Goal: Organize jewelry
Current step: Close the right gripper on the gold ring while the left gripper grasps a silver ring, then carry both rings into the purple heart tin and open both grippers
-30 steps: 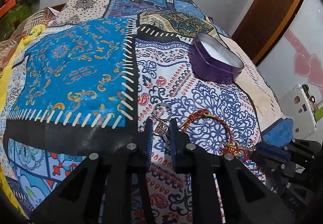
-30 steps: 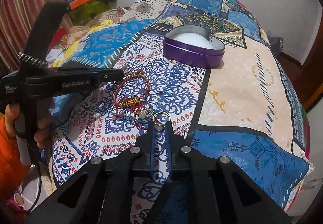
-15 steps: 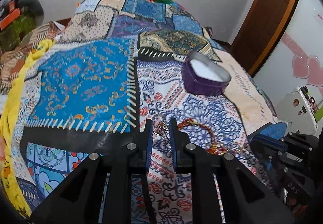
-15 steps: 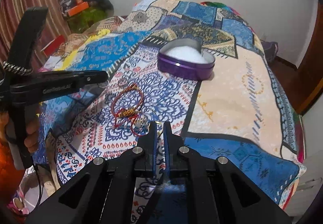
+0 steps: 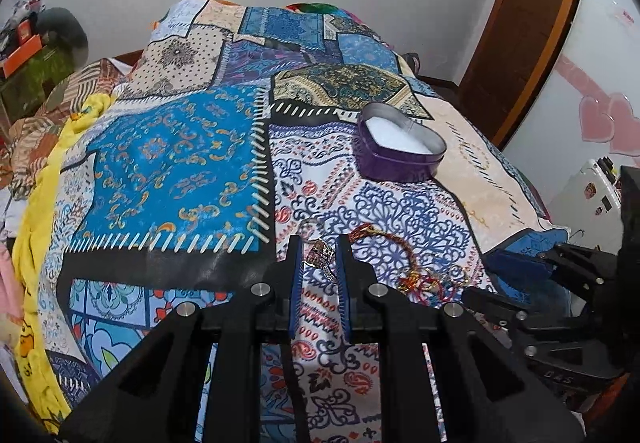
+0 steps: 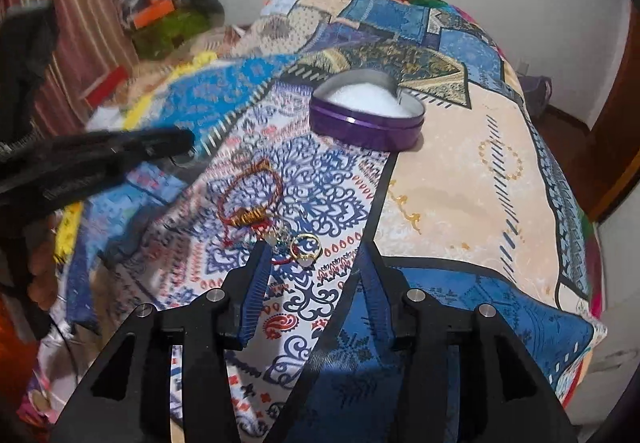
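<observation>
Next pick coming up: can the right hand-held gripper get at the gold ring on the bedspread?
Probably yes. The right hand-held gripper has just been opening, nothing between its fingers, and the gold ring lies just ahead, uncovered. The red thread bracelet beside it may snag.

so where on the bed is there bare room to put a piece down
Free: the beige patch right of the purple heart-shaped tin, and the bright blue patch to its left. Crowded: just ahead of the right gripper, where the red-and-gold bracelet and gold ring lie.
</observation>
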